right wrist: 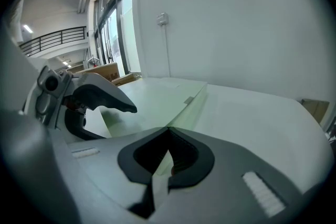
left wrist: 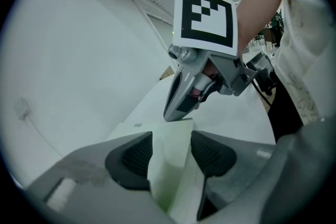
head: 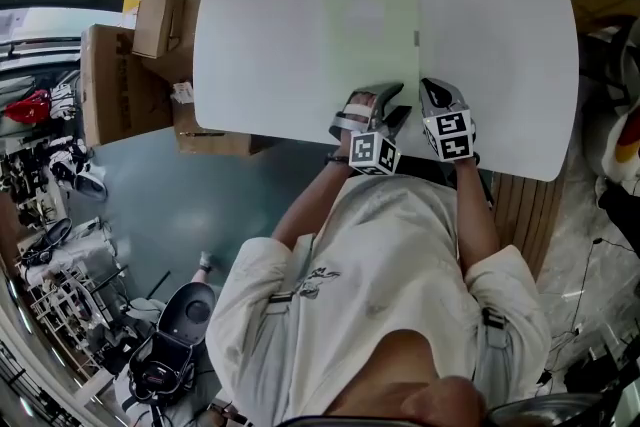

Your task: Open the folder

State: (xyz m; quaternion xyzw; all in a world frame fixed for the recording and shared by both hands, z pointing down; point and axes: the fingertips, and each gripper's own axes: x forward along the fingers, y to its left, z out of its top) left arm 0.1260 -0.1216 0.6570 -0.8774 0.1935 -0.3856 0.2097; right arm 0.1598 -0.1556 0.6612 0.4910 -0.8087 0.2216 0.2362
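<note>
A pale green folder (head: 370, 35) lies at the near middle of a white table (head: 250, 45), its near edge clamped by the right gripper (right wrist: 169, 131) and straddled, unpinched, by the left gripper's (left wrist: 170, 136) parted jaws, both tools bearing black-and-white marker cubes (head: 375, 153).

The tabletop (head: 500, 45) is lying bare either side of the folder (head: 370, 35) — easy passing there. At its near edge the left tool (head: 392, 103) and right tool (head: 430, 91) are crowding together; cardboard boxes (head: 115, 85) are standing off its left side.
</note>
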